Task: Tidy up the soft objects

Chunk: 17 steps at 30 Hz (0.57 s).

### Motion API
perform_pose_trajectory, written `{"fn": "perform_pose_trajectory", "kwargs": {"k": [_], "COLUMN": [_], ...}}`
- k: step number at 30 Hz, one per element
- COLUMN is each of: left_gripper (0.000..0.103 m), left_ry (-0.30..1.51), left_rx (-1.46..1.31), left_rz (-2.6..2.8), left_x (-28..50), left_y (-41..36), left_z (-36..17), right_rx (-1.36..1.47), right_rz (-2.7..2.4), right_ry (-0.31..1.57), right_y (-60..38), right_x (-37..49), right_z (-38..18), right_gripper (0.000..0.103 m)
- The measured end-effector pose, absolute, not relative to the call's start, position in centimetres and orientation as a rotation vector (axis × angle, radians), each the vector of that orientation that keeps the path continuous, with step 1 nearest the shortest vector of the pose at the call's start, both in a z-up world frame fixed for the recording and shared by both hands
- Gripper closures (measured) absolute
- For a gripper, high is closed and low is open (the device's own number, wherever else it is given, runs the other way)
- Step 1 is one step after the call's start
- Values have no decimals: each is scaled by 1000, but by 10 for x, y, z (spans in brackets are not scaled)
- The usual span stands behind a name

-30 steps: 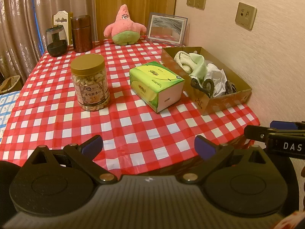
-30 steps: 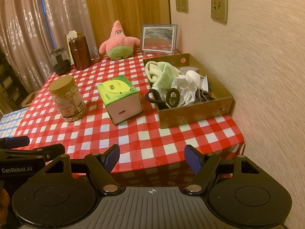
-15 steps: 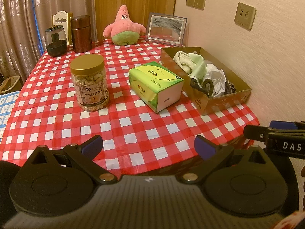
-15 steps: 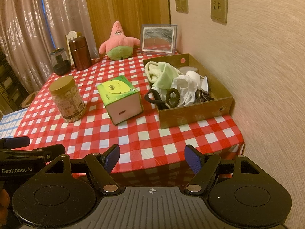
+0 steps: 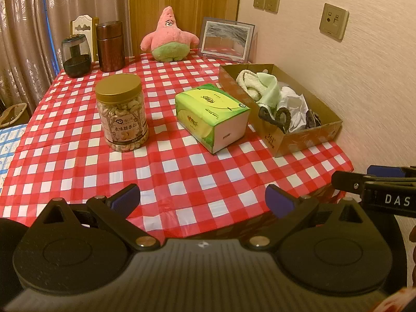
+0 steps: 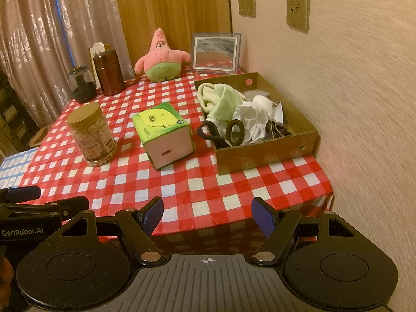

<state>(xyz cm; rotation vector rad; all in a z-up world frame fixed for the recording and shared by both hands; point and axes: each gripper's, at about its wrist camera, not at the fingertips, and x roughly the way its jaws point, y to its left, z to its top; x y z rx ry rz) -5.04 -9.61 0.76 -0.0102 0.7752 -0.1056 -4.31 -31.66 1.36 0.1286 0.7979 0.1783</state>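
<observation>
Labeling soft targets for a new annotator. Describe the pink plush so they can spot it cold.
Start at the table with the red-and-white checked cloth and go to its far edge, against the wooden panel. The pink plush sits upright there, between the brown canister and the framed picture. It is the only star-shaped, fuzzy item, pink with a green lower half.

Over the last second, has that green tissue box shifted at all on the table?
No. In the right wrist view the green tissue box keeps the same gap to the cardboard box and the nut jar as before, sitting on the same checks.
</observation>
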Motion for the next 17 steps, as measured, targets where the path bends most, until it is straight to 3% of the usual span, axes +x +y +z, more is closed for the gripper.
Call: {"fn": "perform_pose_trajectory", "kwargs": {"k": [17], "left_gripper": [1], "left_ry": [768], "left_rx": [-21], "left_rz": [-125], "left_x": [-51], "left_y": [-99], "left_z": [7], "right_rx": [130], "right_rz": [179], "right_ry": [797], "right_y": [-317], "right_x": [-43], "right_z": [13], "right_gripper": [29]}}
